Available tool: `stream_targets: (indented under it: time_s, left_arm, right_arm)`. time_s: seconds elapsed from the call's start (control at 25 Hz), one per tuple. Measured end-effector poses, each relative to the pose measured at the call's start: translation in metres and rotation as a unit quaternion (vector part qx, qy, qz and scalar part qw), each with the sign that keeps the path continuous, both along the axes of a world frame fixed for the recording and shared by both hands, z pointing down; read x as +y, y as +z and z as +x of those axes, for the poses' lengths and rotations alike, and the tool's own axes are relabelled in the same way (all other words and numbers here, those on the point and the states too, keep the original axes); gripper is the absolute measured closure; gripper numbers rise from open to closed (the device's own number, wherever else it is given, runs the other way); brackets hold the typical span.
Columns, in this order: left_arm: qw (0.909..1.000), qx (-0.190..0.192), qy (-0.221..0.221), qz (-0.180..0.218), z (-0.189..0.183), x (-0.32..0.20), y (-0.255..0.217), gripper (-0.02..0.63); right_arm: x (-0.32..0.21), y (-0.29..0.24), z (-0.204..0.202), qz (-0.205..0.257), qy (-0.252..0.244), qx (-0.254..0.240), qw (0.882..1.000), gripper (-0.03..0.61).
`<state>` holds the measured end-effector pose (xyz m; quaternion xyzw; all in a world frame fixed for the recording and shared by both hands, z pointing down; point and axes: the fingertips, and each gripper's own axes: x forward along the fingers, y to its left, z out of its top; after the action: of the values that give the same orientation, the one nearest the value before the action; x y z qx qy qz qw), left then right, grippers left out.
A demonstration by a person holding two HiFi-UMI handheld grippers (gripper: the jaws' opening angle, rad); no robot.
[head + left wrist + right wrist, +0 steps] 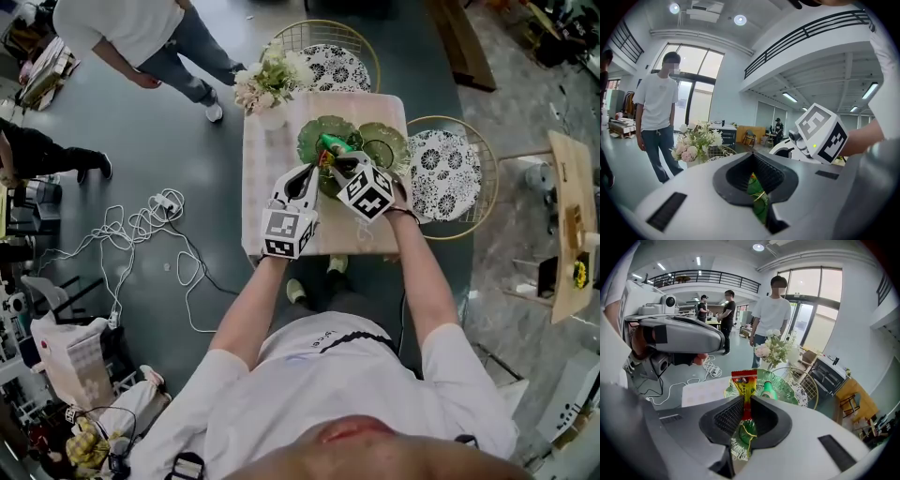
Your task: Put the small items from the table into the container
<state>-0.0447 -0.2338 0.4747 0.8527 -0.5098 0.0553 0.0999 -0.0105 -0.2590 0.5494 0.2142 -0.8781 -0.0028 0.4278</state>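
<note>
1. Setup: table (272, 169) w/ pale cloth. Green leaf dish (312, 131) sits at the table's 12 o'clock end; I take it as the container. Flower vase (269, 89) at the 11 o'clock corner.
2. Small green bottle (769, 389) lies in the dish already, so one item is done.
3. Right gripper (745, 414): jaws clamped on a snack packet (744, 386). Red/yellow end sticks out past the tips; green-gold tail hangs behind the pads. Gripper tilted down, dish dead ahead at 12 o'clock in its own view.
4. Left gripper (753, 178): jaws pinched on a green packet (760, 201) w/ gold edge, only a sliver showing. Points approx level.
5. Head view: both grippers meet over the dish's near side, L at approx 7 o'clock of the dish, R at approx 5 o'clock.
6. Step in hand (my read): carry finished, drop-off about to start. Both packets held in the air above the dish, neither let go yet.
7. Next move calls for:
   - tip the L gripper down so its packet falls inside the rim, not on the cloth;
   - spread each pair of jaws in turn;
   - keep R's packet off the bottle;
   - keep the two grippers from bumping, as they're close.
8. No other loose item seen on the cloth; the patch under the arms is hidden.
</note>
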Motion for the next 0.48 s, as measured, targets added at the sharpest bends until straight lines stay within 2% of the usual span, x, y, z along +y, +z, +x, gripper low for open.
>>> stream_targets:
  time_s: [0.24,0.48]
  left_arm:
    - [0.9999,-0.001,-0.006,-0.010,-0.001,-0.006,0.010,0.607]
    - [0.9999,-0.001,-0.008,-0.012,0.000,-0.009,0.012,0.607]
  right_arm:
    - [-0.004,0.010,-0.001,-0.003,-0.010,0.015,1.000,0.523]
    - [-0.004,0.013,-0.001,-0.006,-0.016,0.019,1.000,0.480]
